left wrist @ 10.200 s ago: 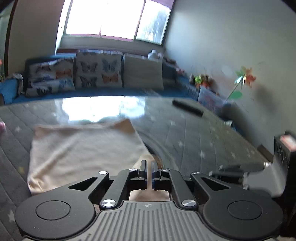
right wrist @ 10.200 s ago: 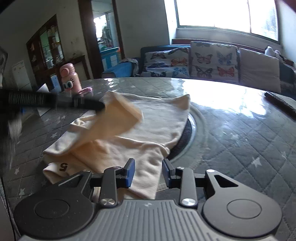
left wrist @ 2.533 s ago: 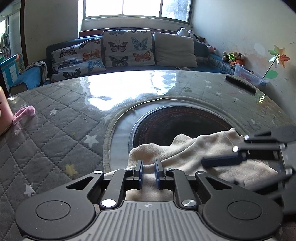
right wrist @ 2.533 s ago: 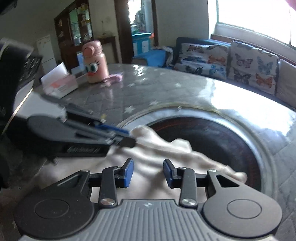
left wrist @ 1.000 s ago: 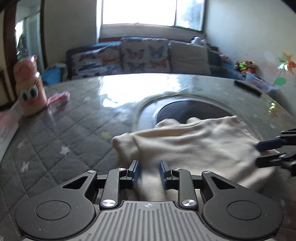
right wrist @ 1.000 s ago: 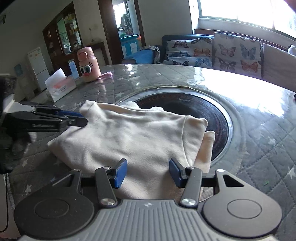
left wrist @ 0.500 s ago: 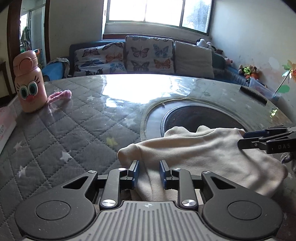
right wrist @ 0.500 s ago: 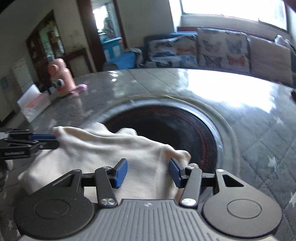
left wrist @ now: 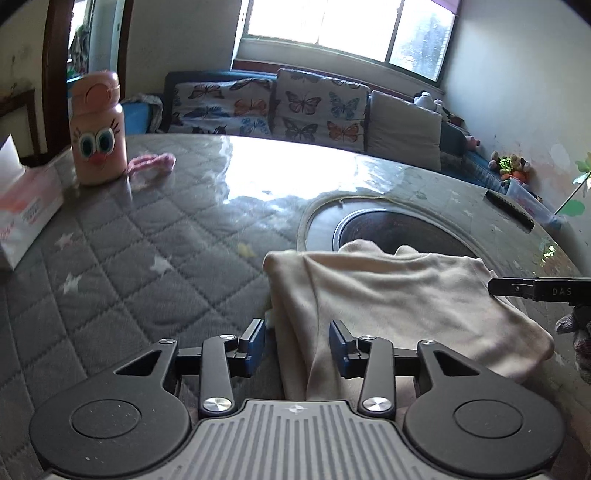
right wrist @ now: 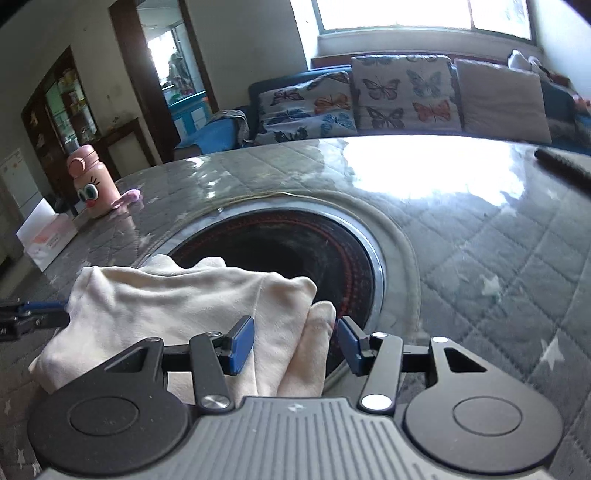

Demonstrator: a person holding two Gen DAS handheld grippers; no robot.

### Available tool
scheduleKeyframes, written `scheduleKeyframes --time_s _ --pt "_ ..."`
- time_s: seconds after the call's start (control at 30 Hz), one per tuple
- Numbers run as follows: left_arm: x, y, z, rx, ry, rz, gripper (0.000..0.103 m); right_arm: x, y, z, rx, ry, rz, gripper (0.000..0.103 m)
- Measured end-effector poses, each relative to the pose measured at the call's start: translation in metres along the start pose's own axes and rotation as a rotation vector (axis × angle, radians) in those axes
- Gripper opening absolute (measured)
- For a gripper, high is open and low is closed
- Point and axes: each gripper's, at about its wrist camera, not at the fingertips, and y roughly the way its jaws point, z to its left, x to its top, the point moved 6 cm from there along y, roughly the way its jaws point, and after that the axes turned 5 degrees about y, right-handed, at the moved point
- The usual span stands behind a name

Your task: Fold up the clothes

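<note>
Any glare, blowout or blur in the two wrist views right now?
Left wrist: window blown out, bright glare patch on the table, strong fisheye bending; cream garment sharp. Right wrist: window also clipped, glare on the table, doorway side dim; garment clear, no evident motion blur.

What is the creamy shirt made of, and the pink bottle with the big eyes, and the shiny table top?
The creamy shirt looks like soft knit cotton or fleece: matte, with limp folds. The pink bottle seems to be smooth plastic, though coated metal is possible; its eyes look printed on. The table top looks like quilted grey fabric under a clear glossy sheet, since window light reflects off it.
</note>
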Motion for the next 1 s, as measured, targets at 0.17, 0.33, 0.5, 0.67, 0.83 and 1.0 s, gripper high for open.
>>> scheduleKeyframes --time_s 0.17,0.33,0.5,0.67,0.83,1.0 --pt "0.0 0.005 -0.001 -0.01 -0.015 0.022 0.042 -0.004 0.003 0.003 0.001 0.007 0.008 0.051" --pt "0.001 0.011 0.0 -0.021 -0.047 0.045 0.04 -0.005 0.004 0.005 -0.002 0.01 0.014 0.048" --pt "0.005 0.015 -0.001 -0.043 -0.083 0.049 0.029 -0.006 0.005 0.007 0.0 0.019 0.02 0.036" --pt "0.007 0.013 -0.005 -0.029 -0.103 0.042 0.017 -0.007 0.004 0.014 0.01 0.012 0.021 0.017" --pt "0.011 -0.001 -0.009 -0.015 -0.099 0.002 0.015 -0.001 -0.006 0.021 0.013 0.01 -0.012 0.011" --pt "0.014 -0.023 -0.006 -0.01 -0.096 -0.041 0.015 0.011 -0.023 0.037 0.053 -0.012 -0.052 0.01"
